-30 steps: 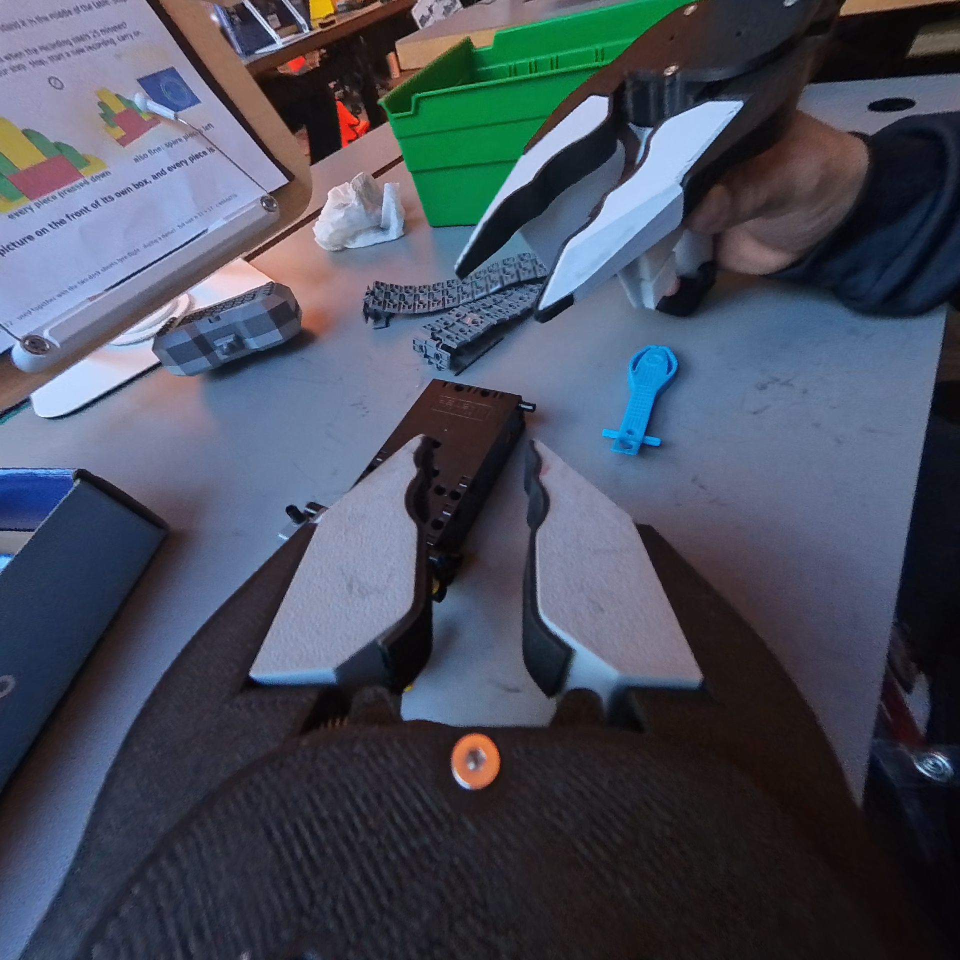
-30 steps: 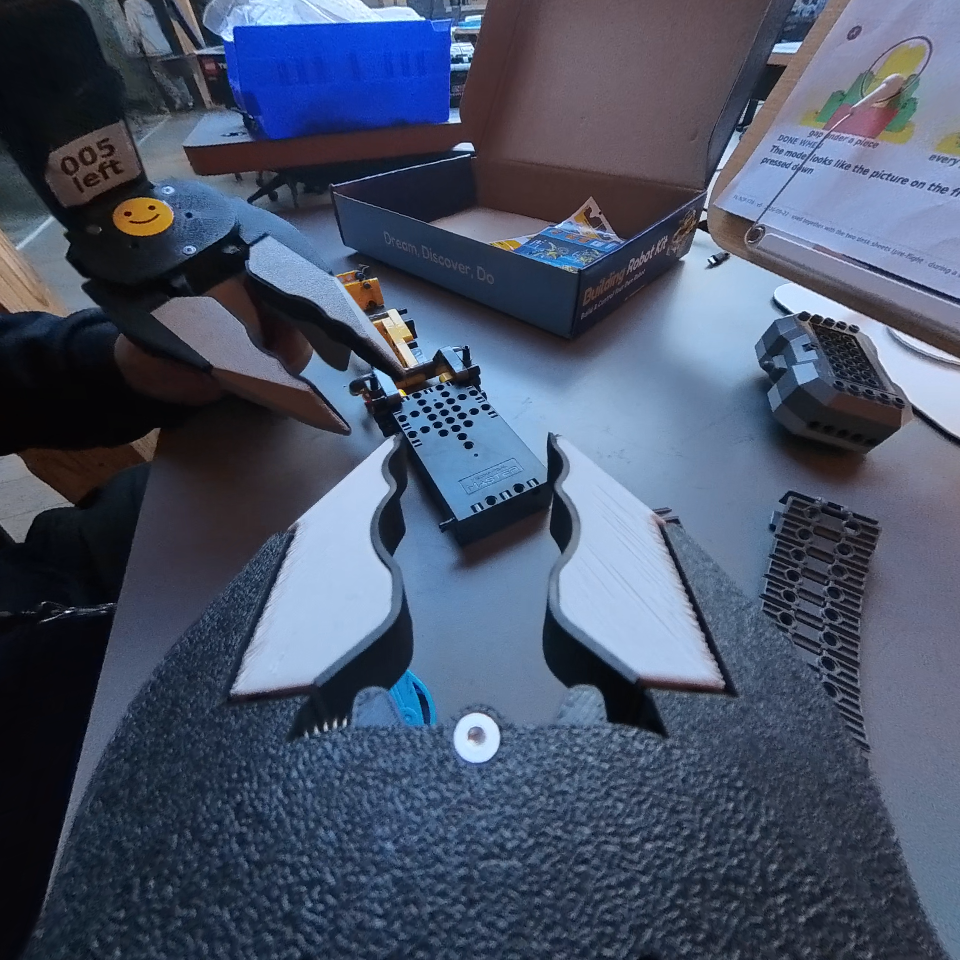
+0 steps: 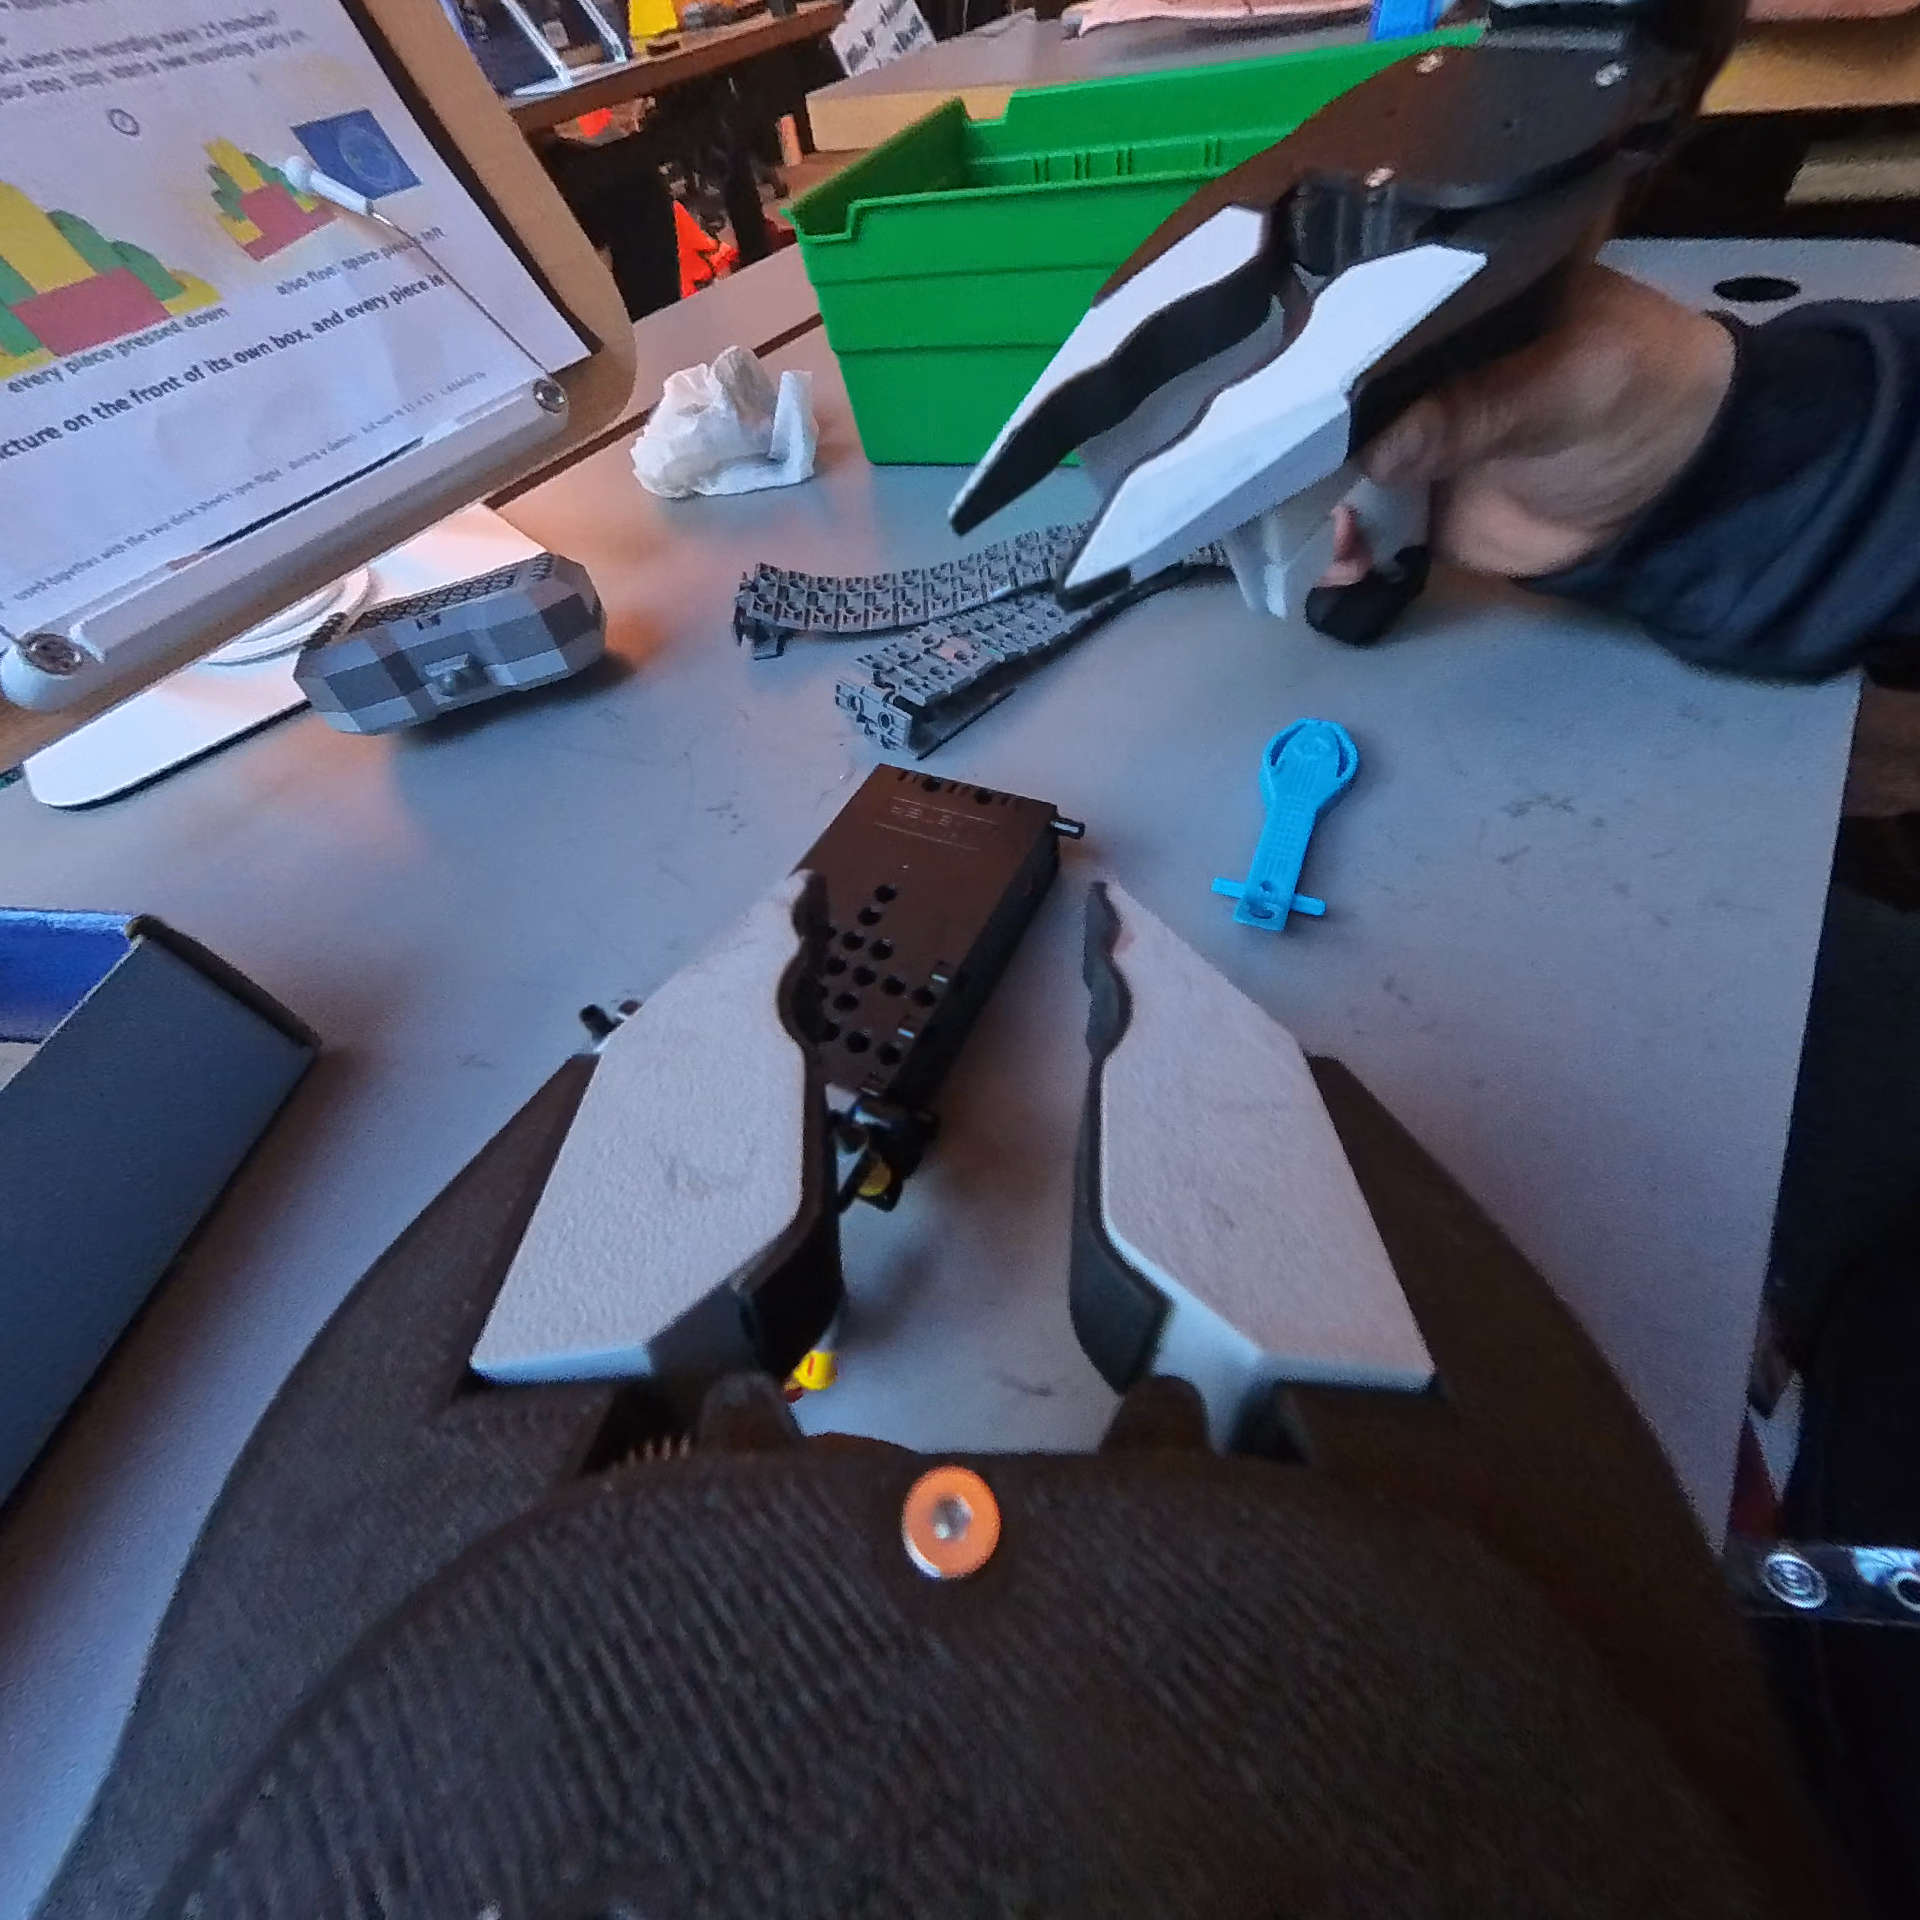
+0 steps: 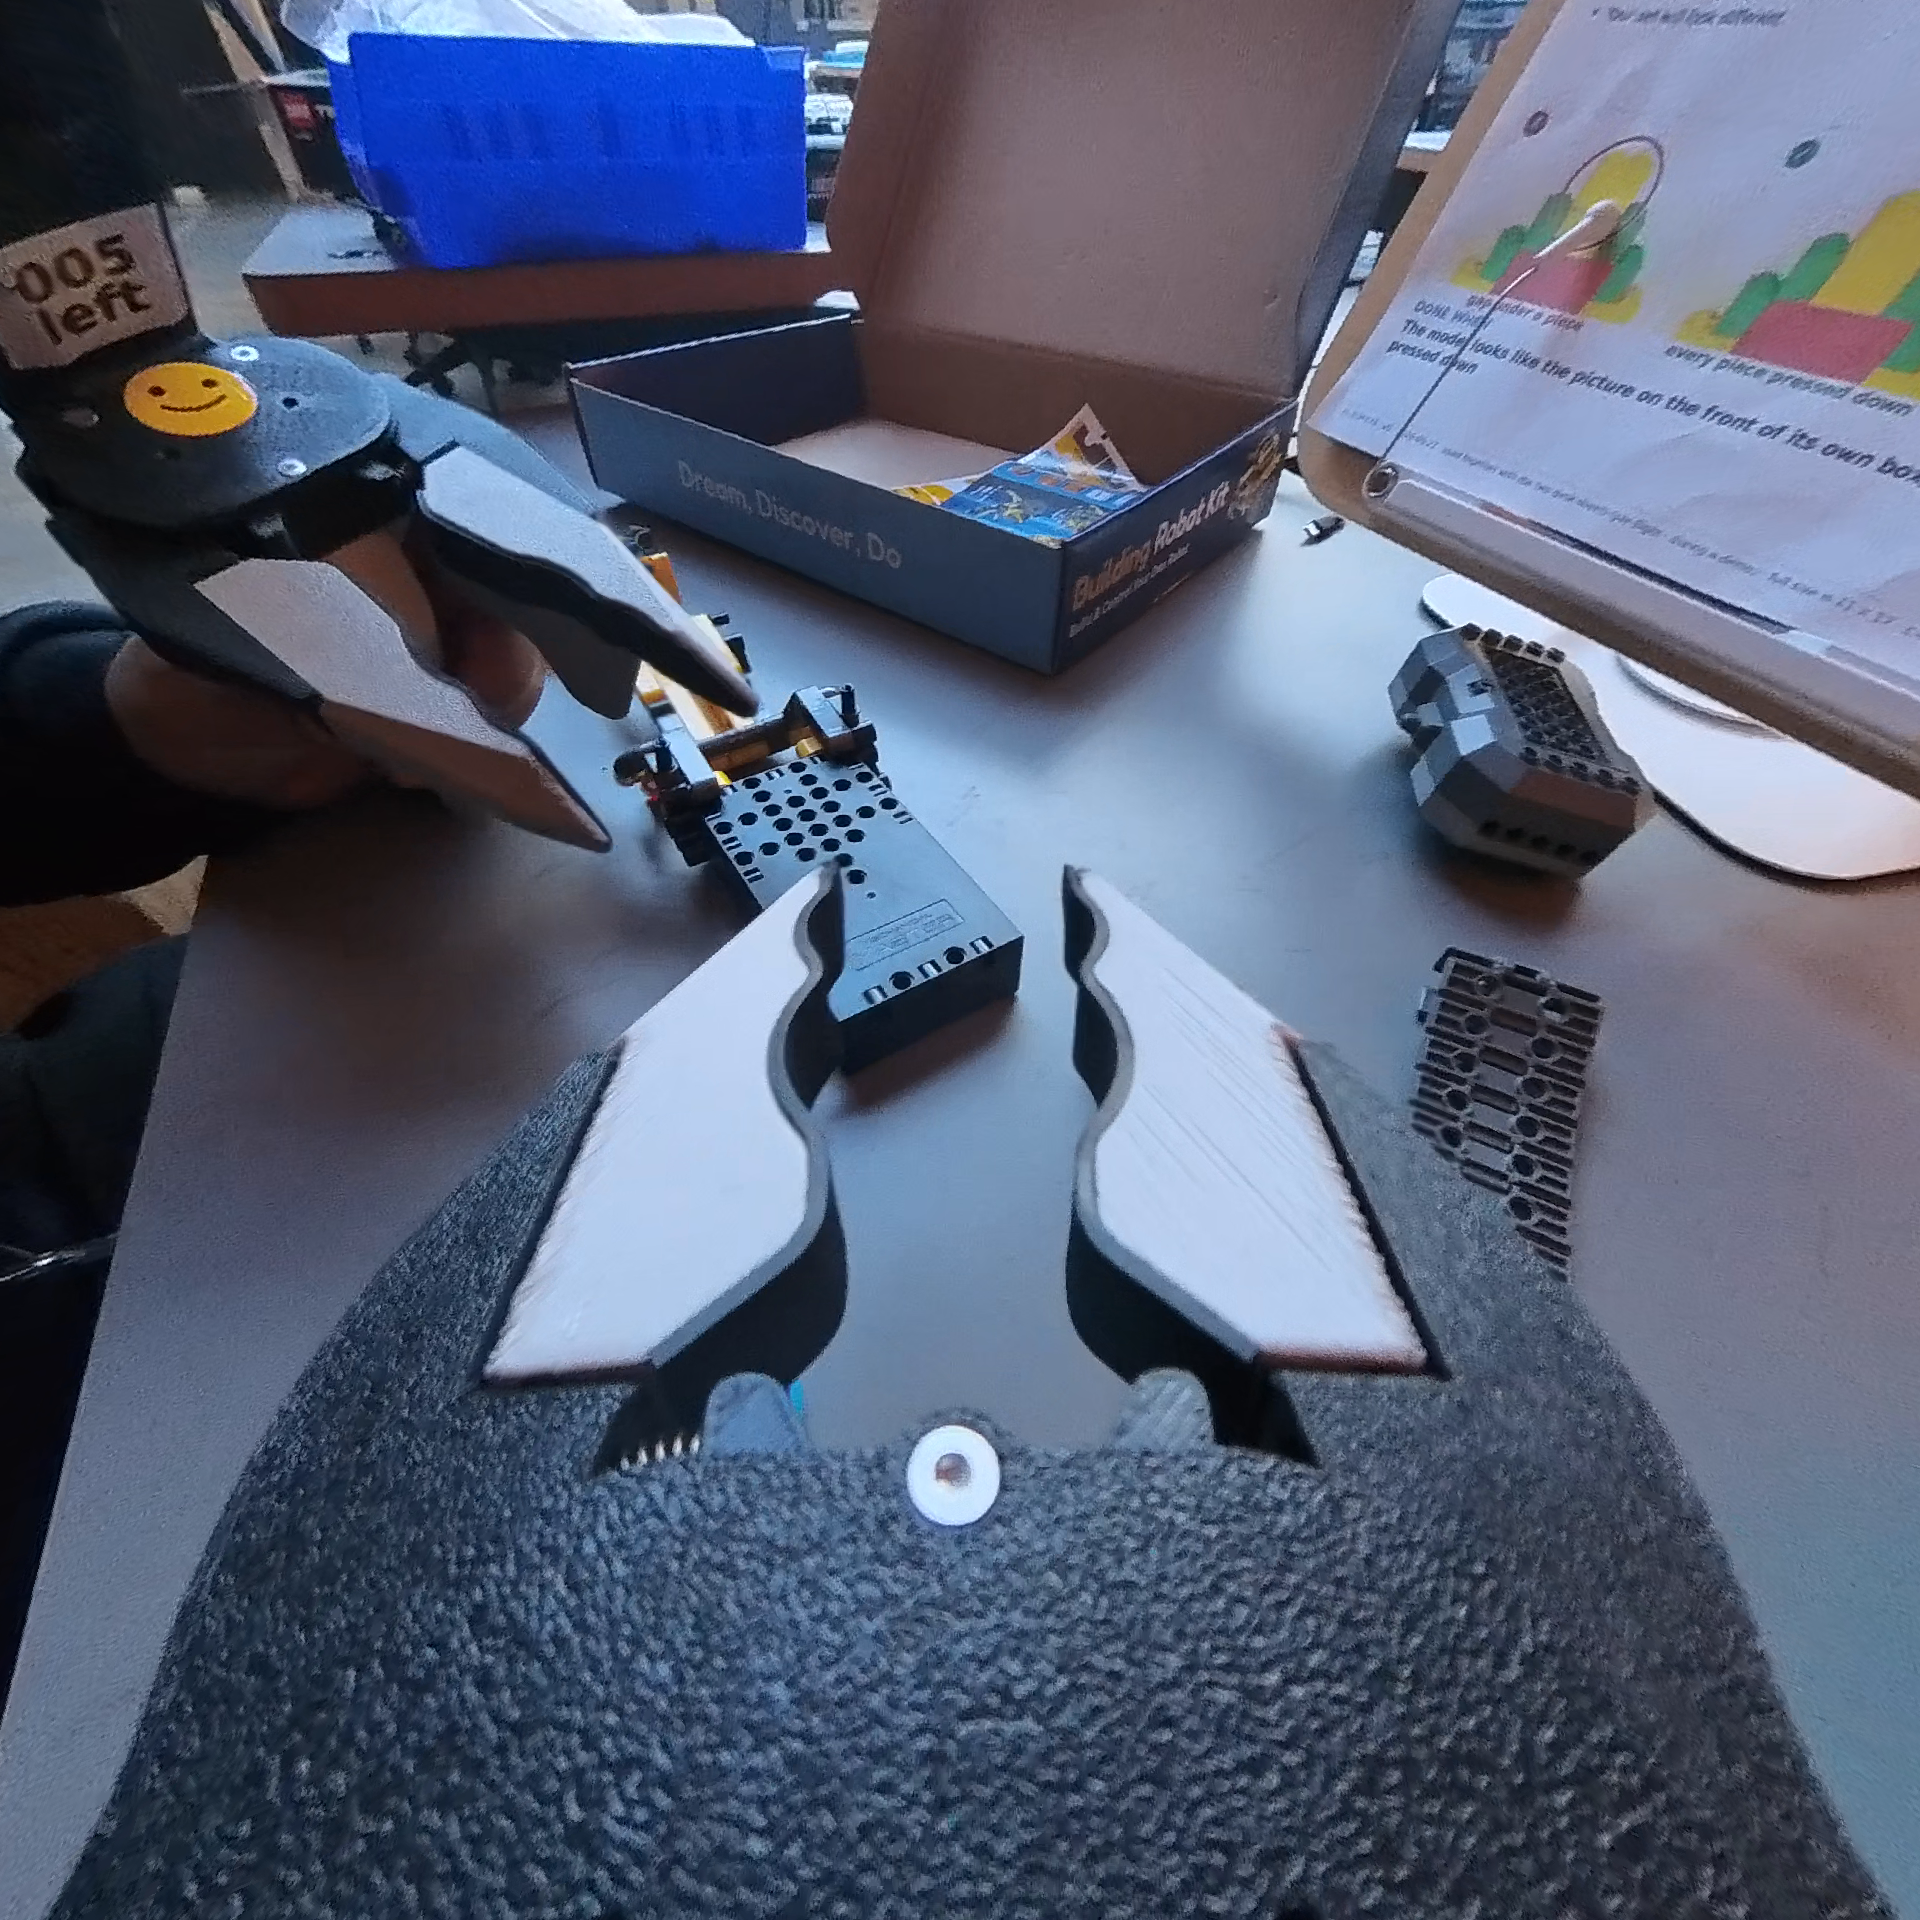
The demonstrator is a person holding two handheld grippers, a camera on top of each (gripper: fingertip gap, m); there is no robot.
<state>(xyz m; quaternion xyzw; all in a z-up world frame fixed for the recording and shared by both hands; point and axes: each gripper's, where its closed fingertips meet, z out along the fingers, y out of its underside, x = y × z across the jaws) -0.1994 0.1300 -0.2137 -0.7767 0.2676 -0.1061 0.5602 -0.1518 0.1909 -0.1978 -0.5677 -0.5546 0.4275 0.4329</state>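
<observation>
A black block with rows of holes point(image 3: 935, 914) lies on the grey table point(image 3: 1455, 1091), with a small yellow-and-black assembly point(image 4: 748, 748) at one end. My left gripper point(image 3: 951, 904) is open and low over that end, with the block between its fingers in view. In the right wrist view the left gripper point(image 4: 675, 774) has its tips either side of the assembly, apart from it. My right gripper point(image 4: 951, 883) is open and empty, pointing at the block's other end point(image 4: 914, 935). In the left wrist view it point(image 3: 1023, 551) hovers over grey track strips point(image 3: 935, 613).
A blue plastic tool point(image 3: 1288, 821) lies right of the block. A grey faceted block point(image 3: 457, 644) sits by an instruction board on a white stand point(image 3: 260, 260). A green bin point(image 3: 987, 260) and crumpled tissue point(image 3: 717, 426) stand behind. An open cardboard box point(image 4: 831, 499) is beyond the block. The left gripper's tips are roughly 9 cm from the right gripper's.
The right wrist view has closed in on the block, whose near end now sits by its left finger. The left gripper's fingers stand slightly wider. The block has not moved.
</observation>
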